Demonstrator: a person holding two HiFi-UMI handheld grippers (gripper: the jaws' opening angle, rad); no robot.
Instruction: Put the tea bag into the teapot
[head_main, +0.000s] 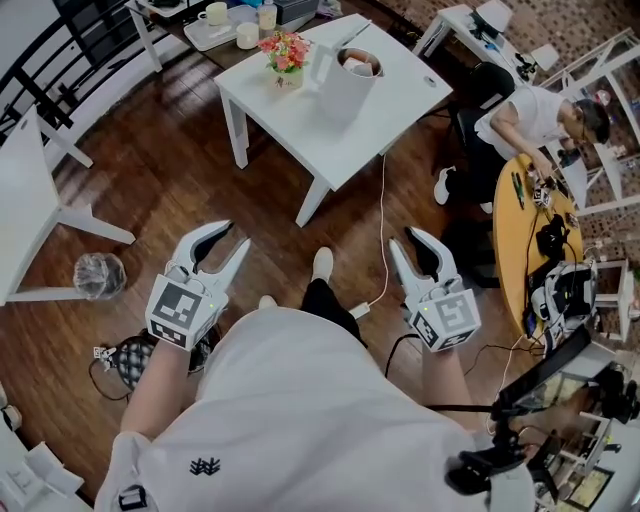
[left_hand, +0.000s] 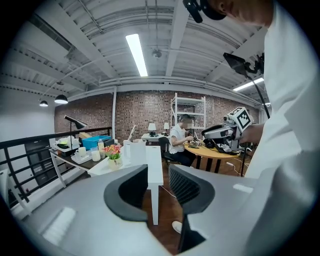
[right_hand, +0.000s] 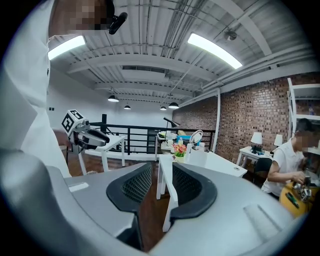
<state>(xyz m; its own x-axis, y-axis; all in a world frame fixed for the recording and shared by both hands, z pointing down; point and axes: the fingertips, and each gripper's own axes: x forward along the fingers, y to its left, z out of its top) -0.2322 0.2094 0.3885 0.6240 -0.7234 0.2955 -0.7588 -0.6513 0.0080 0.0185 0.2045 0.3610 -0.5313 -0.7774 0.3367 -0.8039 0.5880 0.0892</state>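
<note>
Left gripper and right gripper are hovering, fingers apart, empty, well short of the teapot on the worktop at twelve o'clock; step unclear.

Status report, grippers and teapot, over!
Left gripper, right gripper: open, empty. Teapot on table, far ahead. Tea bag unseen. Nothing blocking.

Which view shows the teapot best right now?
Head view: looks down into the open white teapot on the table. Left gripper view: teapot small, distant, side-on. Right gripper view: teapot same, interior hidden.
</note>
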